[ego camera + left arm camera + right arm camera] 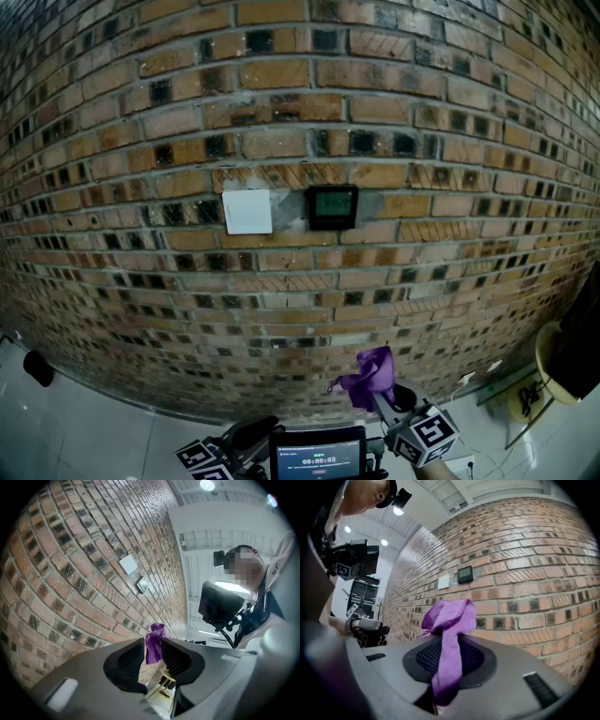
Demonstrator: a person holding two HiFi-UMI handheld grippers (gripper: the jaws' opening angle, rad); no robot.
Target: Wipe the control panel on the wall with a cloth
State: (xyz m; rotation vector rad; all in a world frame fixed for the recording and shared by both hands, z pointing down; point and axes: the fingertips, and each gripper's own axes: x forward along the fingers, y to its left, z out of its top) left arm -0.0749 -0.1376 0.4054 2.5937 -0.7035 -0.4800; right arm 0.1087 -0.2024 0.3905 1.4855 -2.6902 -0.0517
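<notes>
Right claw (378, 401) low, pinching cloth (450, 620); left claw (153, 660) seemingly parted.

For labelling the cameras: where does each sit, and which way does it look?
Head view: on the head, facing the brick wall and control panel; left gripper and right gripper below.
Left gripper view: on that gripper, looking along the wall; open jaws, the person's body.
Right gripper view: on that gripper, facing the wall; jaws clamping the purple cloth.
All share panel and cloth.
</notes>
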